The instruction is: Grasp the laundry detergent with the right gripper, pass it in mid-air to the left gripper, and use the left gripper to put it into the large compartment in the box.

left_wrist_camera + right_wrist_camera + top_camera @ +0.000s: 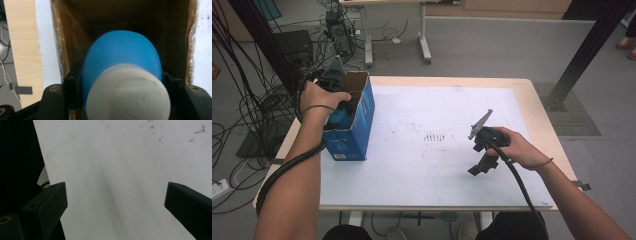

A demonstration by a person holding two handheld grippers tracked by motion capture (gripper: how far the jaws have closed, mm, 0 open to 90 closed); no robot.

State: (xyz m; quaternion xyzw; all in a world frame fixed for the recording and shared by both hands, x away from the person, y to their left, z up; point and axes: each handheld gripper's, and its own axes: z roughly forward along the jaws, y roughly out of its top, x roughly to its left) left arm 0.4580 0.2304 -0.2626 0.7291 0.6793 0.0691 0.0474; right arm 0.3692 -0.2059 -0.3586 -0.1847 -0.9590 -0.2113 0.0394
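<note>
- high view: the left tool (333,102) is at the open top of a blue box (357,125) that stands near the left edge of the desk (437,165), with the left hand (319,100) above it.
- left gripper view: the left tool's jaws are clamped on the sides of a blue bottle (122,57) with a white cap (128,93); the cap faces the camera and the body points down into the box's brown cardboard inside.
- gripping it by the sides just below the cap looks deliberate: it keeps the bottle's long axis in line with the narrow opening, so it can go in without catching on the walls.
- i judge the step in hand to be lowering the bottle into the box; i cannot tell whether its base has reached the bottom.
- the box stands upright with its top open, which suits loading from above.
- high view: the right tool (479,162) rests low over the white desk cover, well apart from the box.
- right gripper view: its jaws stand wide apart with nothing between them, probably parked out of the way.
</note>
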